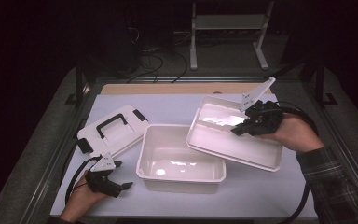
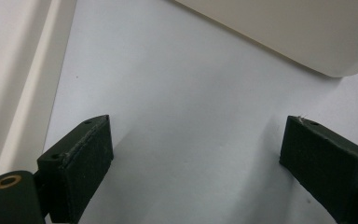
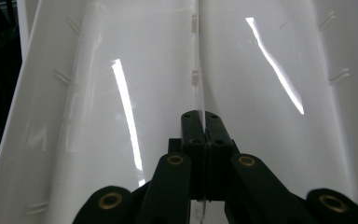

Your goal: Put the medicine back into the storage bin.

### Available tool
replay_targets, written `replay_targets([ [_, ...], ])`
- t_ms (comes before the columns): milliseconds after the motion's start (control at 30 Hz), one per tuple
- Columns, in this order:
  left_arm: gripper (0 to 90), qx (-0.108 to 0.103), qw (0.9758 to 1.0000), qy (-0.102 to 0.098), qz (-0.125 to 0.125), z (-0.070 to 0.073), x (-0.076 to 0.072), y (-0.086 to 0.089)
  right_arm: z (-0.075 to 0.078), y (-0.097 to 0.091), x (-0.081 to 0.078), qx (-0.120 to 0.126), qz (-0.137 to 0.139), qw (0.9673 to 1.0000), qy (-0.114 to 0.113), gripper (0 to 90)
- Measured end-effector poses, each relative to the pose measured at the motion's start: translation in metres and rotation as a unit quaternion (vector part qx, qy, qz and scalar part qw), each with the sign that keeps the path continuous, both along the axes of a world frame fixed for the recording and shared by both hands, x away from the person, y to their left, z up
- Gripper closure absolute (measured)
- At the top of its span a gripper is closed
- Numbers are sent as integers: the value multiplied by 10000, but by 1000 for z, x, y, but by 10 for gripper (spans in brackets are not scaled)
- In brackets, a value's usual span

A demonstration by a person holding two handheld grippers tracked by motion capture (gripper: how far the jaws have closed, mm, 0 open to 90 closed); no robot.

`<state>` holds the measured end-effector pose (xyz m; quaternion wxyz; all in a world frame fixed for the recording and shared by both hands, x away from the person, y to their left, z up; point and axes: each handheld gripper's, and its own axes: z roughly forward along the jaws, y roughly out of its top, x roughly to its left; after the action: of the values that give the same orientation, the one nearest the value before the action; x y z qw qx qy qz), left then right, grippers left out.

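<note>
Nearest, the left gripper (image 1: 121,179) rests with jaws apart just left of the white tub (image 1: 182,161). Over the tub's right rim, the tilted tray (image 1: 233,133) hangs, its middle divider clamped by the right gripper (image 1: 242,126). Left of the tub lies the lid (image 1: 112,128) on the surface (image 1: 168,105).

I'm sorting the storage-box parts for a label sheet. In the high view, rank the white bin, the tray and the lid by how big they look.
1. White bin and tray: look alike in size; the tray is lifted by the right hand-held gripper, nearer the camera, so unsure.
2. Lid: smallest.
</note>
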<state>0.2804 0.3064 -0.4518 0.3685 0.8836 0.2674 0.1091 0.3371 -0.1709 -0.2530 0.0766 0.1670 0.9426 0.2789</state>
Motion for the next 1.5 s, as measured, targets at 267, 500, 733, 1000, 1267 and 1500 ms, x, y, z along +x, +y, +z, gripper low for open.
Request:
replay_targets([
  [267,84,-18,10000,1,10,0,0,0,-7,-37,-6,82,-445,9990,0,890],
  [500,84,-9,10000,-4,8,0,0,0,-17,-73,-15,105,-937,9955,31,890],
  [733,84,3,10000,-9,4,0,0,0,-29,-91,-20,119,-1179,9929,45,890],
  [1000,84,4,10000,-8,3,0,0,0,-48,-103,-25,85,-1360,9905,158,890],
  [1267,84,-5,10000,-9,10,0,0,0,-73,-105,-26,54,-1457,9888,312,889],
  [1500,84,-2,10000,-10,8,0,0,0,-100,-103,-25,49,-1493,9876,481,890],
])
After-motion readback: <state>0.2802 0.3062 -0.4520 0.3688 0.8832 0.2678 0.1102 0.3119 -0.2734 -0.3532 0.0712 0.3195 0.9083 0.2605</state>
